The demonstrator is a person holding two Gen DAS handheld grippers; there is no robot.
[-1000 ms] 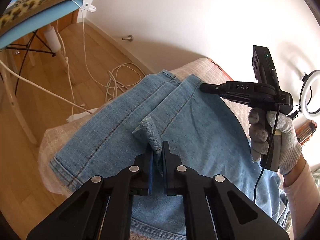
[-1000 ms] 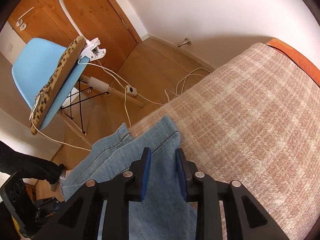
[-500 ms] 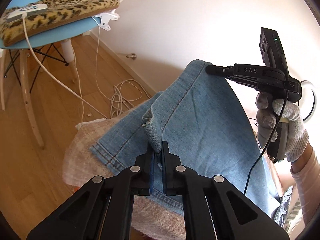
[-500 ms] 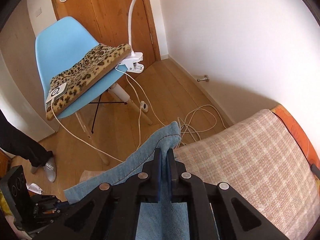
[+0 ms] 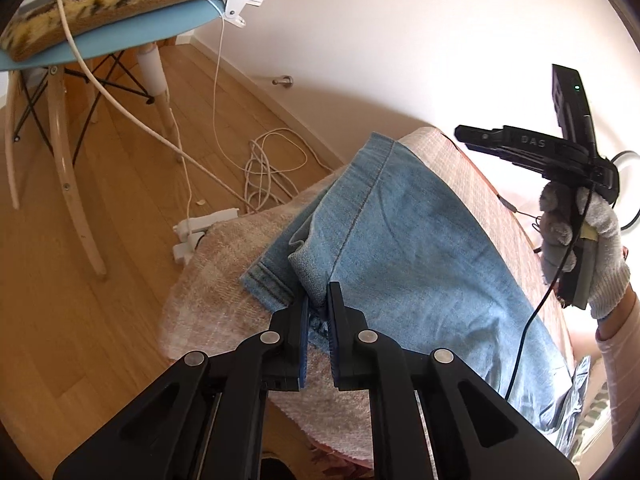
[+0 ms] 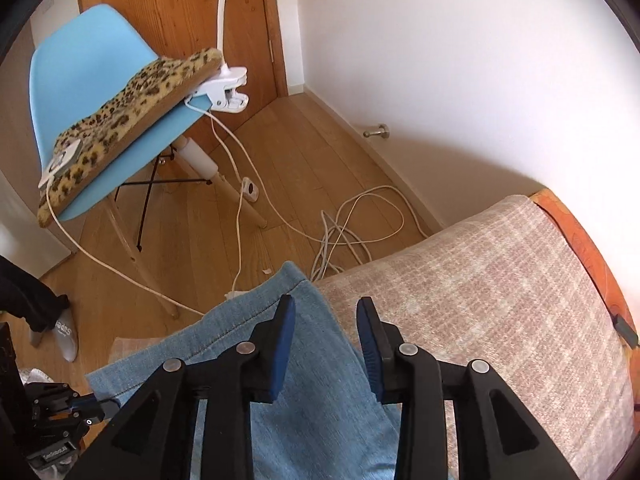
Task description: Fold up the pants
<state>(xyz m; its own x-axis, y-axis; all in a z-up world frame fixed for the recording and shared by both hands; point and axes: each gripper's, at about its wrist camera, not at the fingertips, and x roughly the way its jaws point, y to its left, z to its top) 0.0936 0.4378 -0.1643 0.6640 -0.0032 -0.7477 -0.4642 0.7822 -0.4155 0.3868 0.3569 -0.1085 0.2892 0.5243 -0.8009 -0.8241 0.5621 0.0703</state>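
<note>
Light blue jeans (image 5: 400, 240) lie folded on a pink plaid blanket (image 5: 224, 264). My left gripper (image 5: 318, 308) has a raised fold of the denim near the hem between its pads. Its jaws are just beginning to open, and the cloth still sits pinched between them. In the left wrist view my right gripper (image 5: 460, 134) hangs above the blanket's far side in a gloved hand (image 5: 600, 248), clear of the jeans. Its jaws are opening. In its own view the right gripper (image 6: 326, 312) stands open over the jeans' far corner (image 6: 292, 280), with nothing between the pads.
A blue chair (image 6: 88, 60) with a leopard cushion (image 6: 132, 108) and a clip lamp (image 6: 224, 92) stands on the wood floor. White cables (image 6: 352, 232) and a power strip (image 5: 200, 232) lie by the bed. A person's slippered foot (image 6: 66, 336) is at the left.
My right gripper has opened, let the jeans' corner drop onto the blanket, and risen clear. My left gripper has shifted with the fold between its pads, and its jaws stand slightly wider.
</note>
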